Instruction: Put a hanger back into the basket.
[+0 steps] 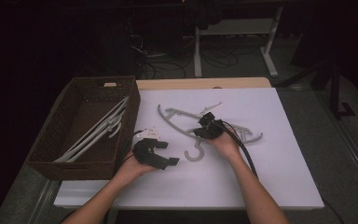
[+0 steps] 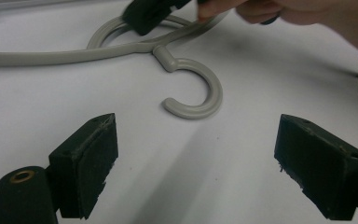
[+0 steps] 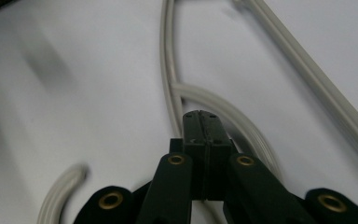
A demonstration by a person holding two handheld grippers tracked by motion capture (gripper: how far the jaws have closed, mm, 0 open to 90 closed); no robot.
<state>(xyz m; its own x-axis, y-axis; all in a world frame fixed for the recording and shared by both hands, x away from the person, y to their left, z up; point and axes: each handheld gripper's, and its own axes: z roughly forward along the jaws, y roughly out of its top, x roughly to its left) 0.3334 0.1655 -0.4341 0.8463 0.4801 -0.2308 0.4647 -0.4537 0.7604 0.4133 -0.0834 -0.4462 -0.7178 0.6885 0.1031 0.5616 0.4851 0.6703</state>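
Note:
A grey plastic hanger lies flat on the white table top, its hook curling toward the person. My right gripper sits over the hanger's middle, just above the hook's stem. Its jaws are pressed together, and the hanger's arm runs on beyond the tips. My left gripper rests left of the hook, jaws wide apart and empty. In the left gripper view the hook lies ahead of the open left gripper, clear of both pads.
A brown wicker basket stands at the table's left with several pale hangers inside. A second grey hanger lies behind the first. The white top has free room to the right and front.

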